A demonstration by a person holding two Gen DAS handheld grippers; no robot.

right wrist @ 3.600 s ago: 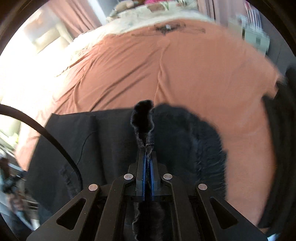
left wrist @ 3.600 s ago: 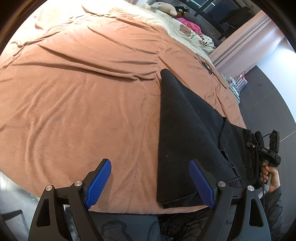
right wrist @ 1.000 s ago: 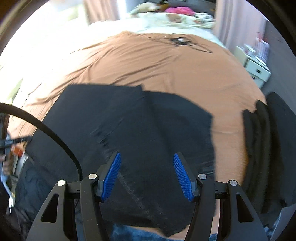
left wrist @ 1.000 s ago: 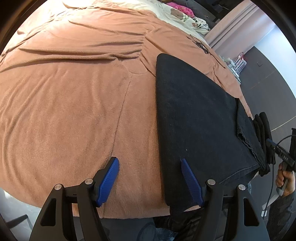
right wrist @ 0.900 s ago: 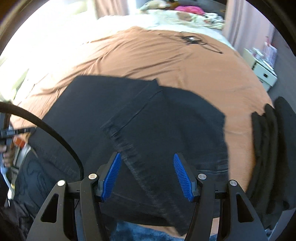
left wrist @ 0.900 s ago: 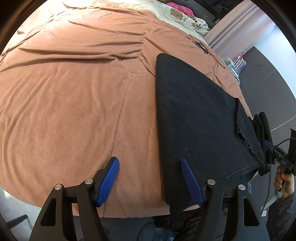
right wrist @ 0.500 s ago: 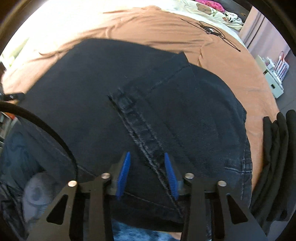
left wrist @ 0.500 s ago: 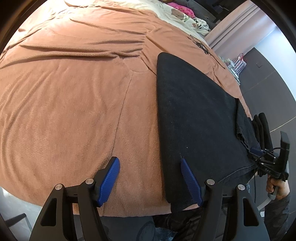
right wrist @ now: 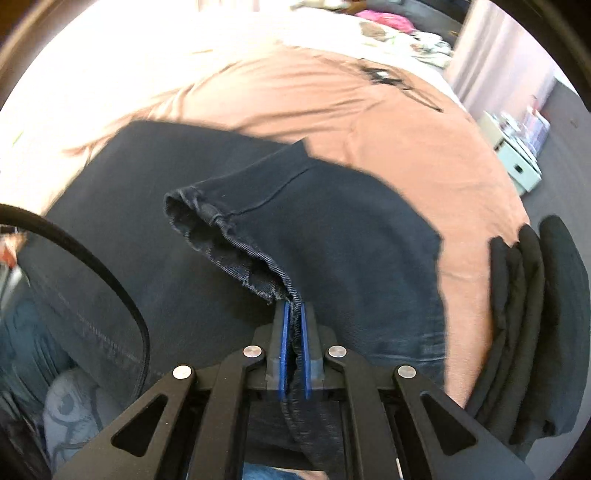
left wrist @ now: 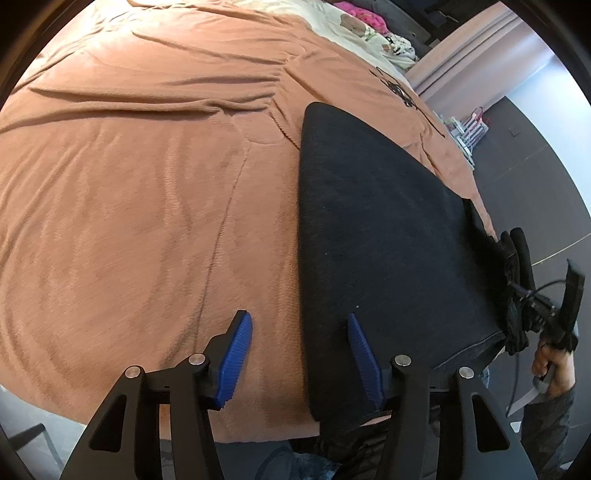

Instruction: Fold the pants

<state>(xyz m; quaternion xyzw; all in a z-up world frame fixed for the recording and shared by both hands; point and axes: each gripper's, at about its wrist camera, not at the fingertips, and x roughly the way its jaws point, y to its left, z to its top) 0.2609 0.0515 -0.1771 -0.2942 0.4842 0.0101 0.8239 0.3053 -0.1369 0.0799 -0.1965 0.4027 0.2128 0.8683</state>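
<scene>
The black jeans lie folded on the near right part of a bed covered by a rust-brown blanket, their lower edge hanging just over the bed's near side. In the left wrist view the left hand-held gripper hovers above that near edge with its blue pads apart and closing; the left edge of the jeans runs between the pads, but neither pad presses on the cloth. The lowest corner of the jeans is hidden behind the gripper's black frame.

In the right wrist view the right hand-held gripper has its pads drawn together, clamped on the hem of one trouser leg, which lifts off the layer below and shows the frayed open cuff. That picture is blurred toward the edges, so the waistband stitching at lower left is hard to make out. A black cable crosses the left side and is cut off by the frame.

A stack of dark folded garments sits at the bed's right edge, partly cut off by the lens rim. In the left wrist view the person's right hand shows at the far right, its sleeve partly out of frame. Pale patterned bedding lies at the far end
</scene>
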